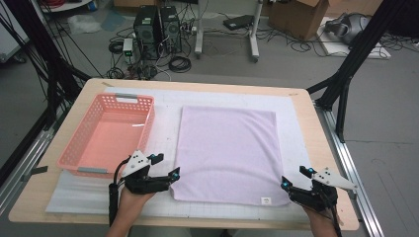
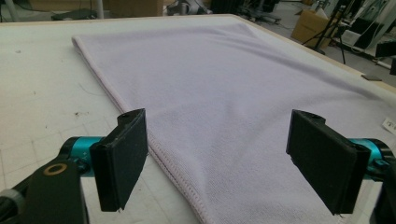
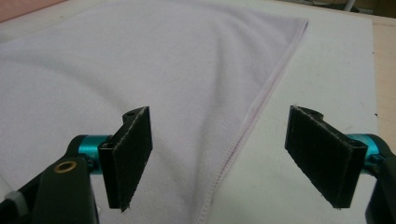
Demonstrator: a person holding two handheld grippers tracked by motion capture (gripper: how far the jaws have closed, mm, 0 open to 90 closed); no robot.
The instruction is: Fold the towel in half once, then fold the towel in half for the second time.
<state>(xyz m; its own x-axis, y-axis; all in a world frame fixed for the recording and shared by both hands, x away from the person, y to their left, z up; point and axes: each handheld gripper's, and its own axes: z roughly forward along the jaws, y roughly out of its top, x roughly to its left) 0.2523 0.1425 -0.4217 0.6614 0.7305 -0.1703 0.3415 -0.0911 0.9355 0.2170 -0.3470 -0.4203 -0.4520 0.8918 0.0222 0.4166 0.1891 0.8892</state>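
Both my grippers, left gripper (image 1: 167, 165) and right gripper (image 1: 292, 178), hover with jaws spread wide, pinching nothing, each at a near corner of the lilac towel (image 1: 228, 154) lying flat beside the pink basket (image 1: 74, 146), ready for folding.

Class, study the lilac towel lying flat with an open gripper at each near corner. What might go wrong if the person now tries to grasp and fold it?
1. The towel lies flat on the mat, so the left gripper may pinch only one layer or slip off the hem.
2. The right gripper straddles the edge; a shallow grip might drop its corner.
3. Uneven lifting could drag the towel towards the pink basket.
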